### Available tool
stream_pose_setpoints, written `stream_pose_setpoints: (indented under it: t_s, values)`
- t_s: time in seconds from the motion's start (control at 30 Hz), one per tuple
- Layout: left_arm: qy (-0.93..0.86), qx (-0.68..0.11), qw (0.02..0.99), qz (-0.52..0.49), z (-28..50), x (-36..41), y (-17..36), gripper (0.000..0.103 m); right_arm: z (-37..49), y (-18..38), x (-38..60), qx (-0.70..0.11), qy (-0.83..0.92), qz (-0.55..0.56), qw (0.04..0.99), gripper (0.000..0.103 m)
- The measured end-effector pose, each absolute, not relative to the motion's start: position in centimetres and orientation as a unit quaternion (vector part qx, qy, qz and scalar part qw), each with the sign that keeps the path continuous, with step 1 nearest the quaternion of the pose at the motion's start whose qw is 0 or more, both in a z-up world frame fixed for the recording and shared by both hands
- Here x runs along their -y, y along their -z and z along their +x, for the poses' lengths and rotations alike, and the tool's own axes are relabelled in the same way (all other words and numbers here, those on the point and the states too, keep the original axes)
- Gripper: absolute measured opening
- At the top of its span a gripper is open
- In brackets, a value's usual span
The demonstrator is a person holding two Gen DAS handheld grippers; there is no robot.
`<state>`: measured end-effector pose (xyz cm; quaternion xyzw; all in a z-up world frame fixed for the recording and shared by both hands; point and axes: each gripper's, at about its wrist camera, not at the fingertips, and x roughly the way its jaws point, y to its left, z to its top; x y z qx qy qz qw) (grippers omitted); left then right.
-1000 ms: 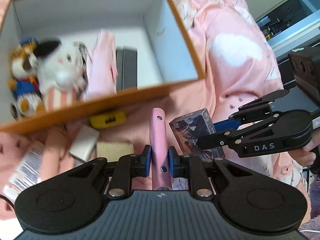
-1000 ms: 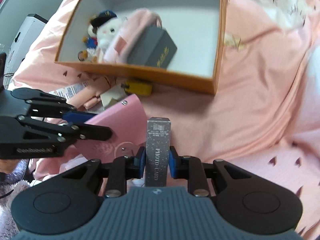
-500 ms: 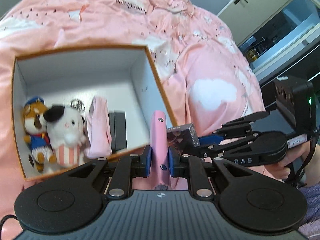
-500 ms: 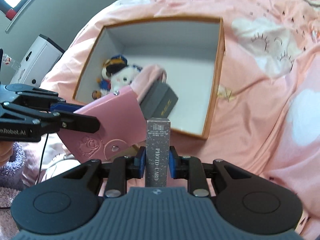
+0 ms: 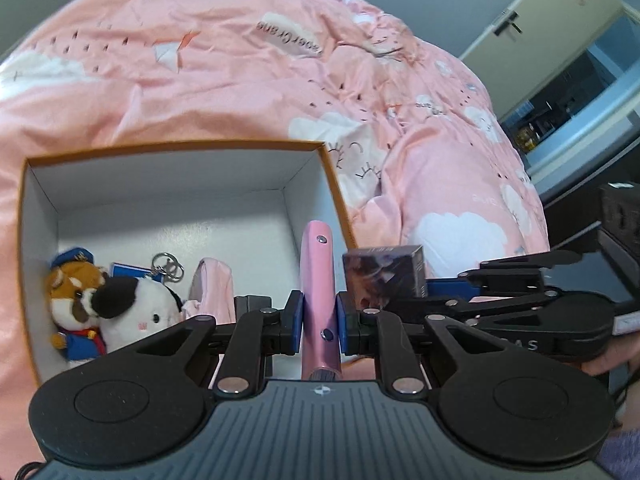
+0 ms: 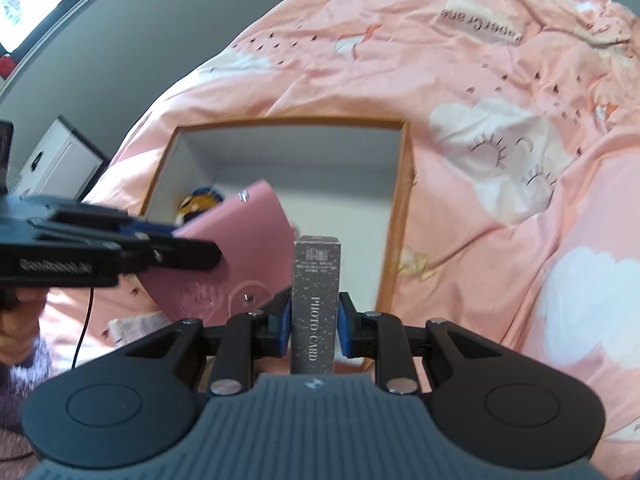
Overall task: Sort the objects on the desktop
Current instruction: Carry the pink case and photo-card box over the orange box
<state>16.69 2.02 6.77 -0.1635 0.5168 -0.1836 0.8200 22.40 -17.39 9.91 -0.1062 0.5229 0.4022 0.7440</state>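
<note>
Box (image 5: pixel 24 240): open, orange rim, white inside, resting on a pink cloud-print bedspread (image 5: pixel 200 80); seen in both wrist views.

Contents along the box's left wall, left to right in the left wrist view:
- fox plush (image 5: pixel 70 304) in blue cap and outfit, against the wall;
- white plush (image 5: pixel 136 316) with one black ear, touching the fox plush;
- key ring (image 5: pixel 166 266) behind the white plush;
- pink pouch (image 5: pixel 212 292) standing beside the white plush;
- dark case (image 5: pixel 252 304), mostly hidden behind the fingers.

Left gripper (image 5: pixel 319 322): fingers pinching a flat pink holder (image 5: pixel 318 280) with metal studs, held edge-on and upright over the box's near right part. In the right wrist view the same holder (image 6: pixel 240 252) shows its broad face, tilted, above the box's near left corner.

Right gripper (image 6: pixel 314 326): fingers pinching a dark speckled carton (image 6: pixel 316 300) lettered PHOTO CARD, upright, in front of the box's near right corner. In the left wrist view this carton (image 5: pixel 384 276) is just right of the holder, outside the box's right wall.

A hand (image 6: pixel 16 328) grips the left gripper's handle at the far left of the right wrist view.
</note>
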Motion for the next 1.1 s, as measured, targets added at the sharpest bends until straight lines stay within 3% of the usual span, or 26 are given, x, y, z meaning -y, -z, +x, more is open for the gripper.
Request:
stream_pose_setpoints:
  t_s: [0.27,0.83,1.1]
  values:
    - [0.164,-0.521,0.817,-0.185,17.3,-1.1,-3.1,0.019,24.2,-8.2,16.6,-0.530,-0.379,-0.100,0.752,0.025]
    - [0.135,-0.479,0.849,-0.179,16.4,0.6,-0.7,0.019,25.1,-6.2,15.4,-0.555,-0.352,-0.092,0.748,0.025]
    - [0.120,-0.475,0.863,-0.127,15.9,1.0,0.4,0.019,25.4,-4.8,15.1,-0.579,-0.349,-0.086,0.732,0.024]
